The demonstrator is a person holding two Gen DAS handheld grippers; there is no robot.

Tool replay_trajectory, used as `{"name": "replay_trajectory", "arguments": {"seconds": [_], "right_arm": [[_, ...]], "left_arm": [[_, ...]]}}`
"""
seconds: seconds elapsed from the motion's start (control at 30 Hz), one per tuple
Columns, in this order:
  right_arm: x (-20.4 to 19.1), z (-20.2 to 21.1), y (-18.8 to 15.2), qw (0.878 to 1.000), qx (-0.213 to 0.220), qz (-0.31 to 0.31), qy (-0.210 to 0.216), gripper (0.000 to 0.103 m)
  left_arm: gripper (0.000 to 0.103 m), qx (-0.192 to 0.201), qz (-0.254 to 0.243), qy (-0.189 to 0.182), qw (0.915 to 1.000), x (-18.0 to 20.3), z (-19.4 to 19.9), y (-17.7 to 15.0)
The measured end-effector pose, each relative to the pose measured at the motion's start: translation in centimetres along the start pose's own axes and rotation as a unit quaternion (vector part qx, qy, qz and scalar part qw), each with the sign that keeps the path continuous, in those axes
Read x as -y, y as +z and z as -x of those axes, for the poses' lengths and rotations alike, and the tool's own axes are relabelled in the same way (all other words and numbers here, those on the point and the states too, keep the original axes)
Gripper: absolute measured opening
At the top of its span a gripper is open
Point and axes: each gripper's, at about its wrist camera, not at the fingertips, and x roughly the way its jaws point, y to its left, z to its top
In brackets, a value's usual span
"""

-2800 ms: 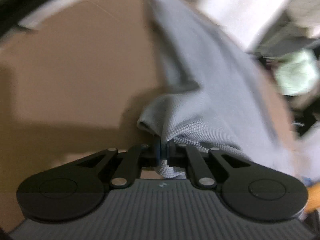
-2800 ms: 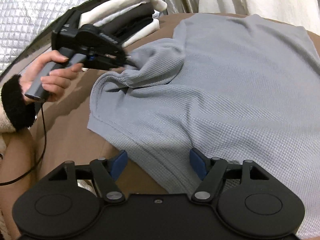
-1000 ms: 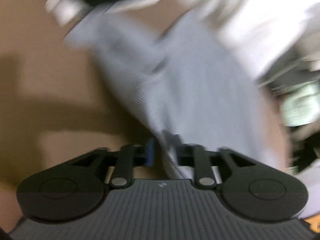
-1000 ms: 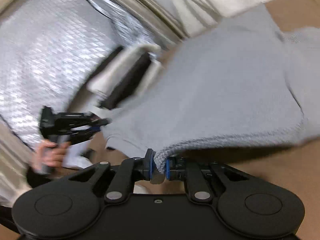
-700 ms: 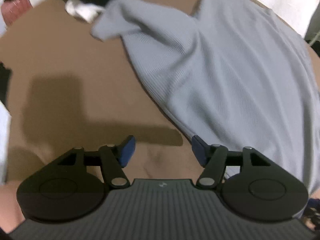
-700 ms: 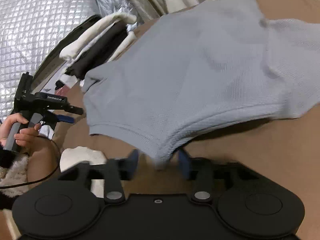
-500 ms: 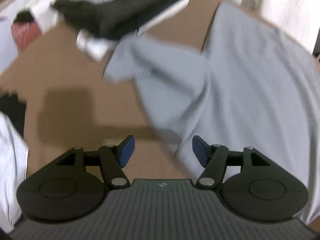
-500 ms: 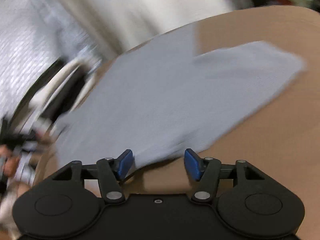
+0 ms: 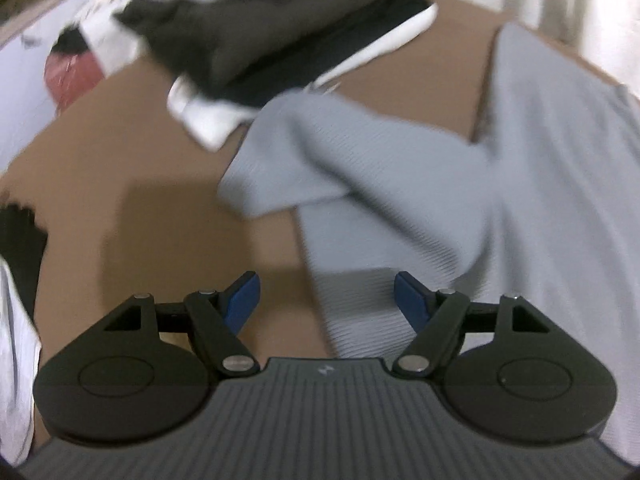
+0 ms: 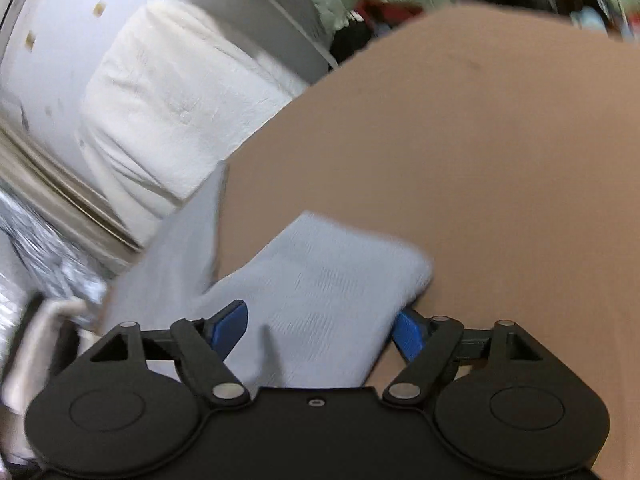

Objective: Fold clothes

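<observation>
Jaws spread wide on both left gripper (image 9: pixel 327 295) and right gripper (image 10: pixel 320 330), neither pinching the grey ribbed knit shirt (image 9: pixel 500 208), which lies flat across the brown tabletop (image 10: pixel 500 160), sleeves out, likely laid for folding.

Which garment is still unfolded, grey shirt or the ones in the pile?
The grey shirt: it lies spread on the brown surface with a sleeve flopped out. The black and white pieces in the pile behind it are stacked flat.
</observation>
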Motion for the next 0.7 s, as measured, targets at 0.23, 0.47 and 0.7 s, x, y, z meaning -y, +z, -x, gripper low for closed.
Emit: {"name": "replay_trajectory", "arguments": {"seconds": [0.23, 0.47, 0.7], "right_arm": [[-6.5, 0.4, 3.2, 0.980, 0.044, 0.191, -0.022, 0.007], [-5.0, 1.9, 1.5, 0.947, 0.108, 0.267, -0.143, 0.007], [-2.8, 0.0, 0.4, 0.934, 0.082, 0.268, -0.219, 0.049]], "left_arm": [[0.075, -0.007, -0.057, 0.041, 0.9975, 1.7, -0.9, -0.5], [0.082, -0.005, -0.068, 0.059, 0.9959, 1.9, -1.5, -0.9], [0.087, -0.002, -0.018, 0.052, 0.9985, -1.1, -0.3, 0.6]]}}
